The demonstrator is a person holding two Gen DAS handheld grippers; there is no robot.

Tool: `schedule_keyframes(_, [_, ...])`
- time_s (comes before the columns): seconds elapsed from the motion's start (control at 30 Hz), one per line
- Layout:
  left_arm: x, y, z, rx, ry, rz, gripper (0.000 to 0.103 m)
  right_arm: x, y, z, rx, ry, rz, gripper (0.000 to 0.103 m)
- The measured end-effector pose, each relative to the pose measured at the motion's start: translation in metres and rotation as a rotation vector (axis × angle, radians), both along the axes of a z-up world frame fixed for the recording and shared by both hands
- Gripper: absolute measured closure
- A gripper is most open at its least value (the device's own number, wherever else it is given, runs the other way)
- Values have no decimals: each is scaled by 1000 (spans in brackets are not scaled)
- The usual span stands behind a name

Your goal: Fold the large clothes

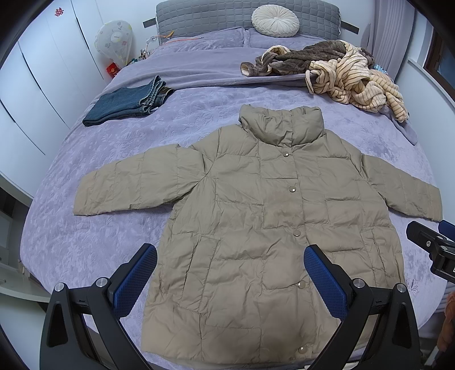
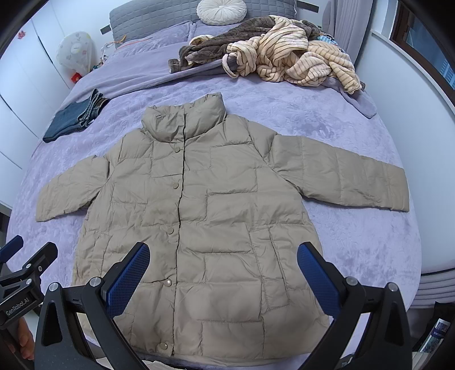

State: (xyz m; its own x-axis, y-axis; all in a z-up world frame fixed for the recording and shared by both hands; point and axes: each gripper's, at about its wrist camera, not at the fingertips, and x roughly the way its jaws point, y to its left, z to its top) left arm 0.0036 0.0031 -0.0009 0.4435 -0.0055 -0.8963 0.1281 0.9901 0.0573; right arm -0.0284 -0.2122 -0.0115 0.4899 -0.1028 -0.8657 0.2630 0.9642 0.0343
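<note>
With the tan puffer jacket [image 1: 256, 227] spread flat just ahead of our left gripper [image 1: 230, 273] and right gripper [image 2: 223, 273], both wide and empty, we should pinch each sleeve cuff cleanly before folding inward.

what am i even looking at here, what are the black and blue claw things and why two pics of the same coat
Those claws are handheld two-finger grippers, one per hand, each carrying a fisheye camera looking along its fingers. One picture comes from the left gripper, the other from the right gripper. Both are open and hold nothing. On the purple bed a tan puffer jacket lies flat, snapped shut, sleeves spread. Behind it are folded jeans, a heap of striped and brown clothes and a round white cushion.
</note>
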Motion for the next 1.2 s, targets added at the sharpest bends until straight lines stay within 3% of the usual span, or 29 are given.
schedule_keyframes(1.2, [-2, 6, -7, -16, 16, -2, 0, -7, 1, -8, 0, 19, -9, 0])
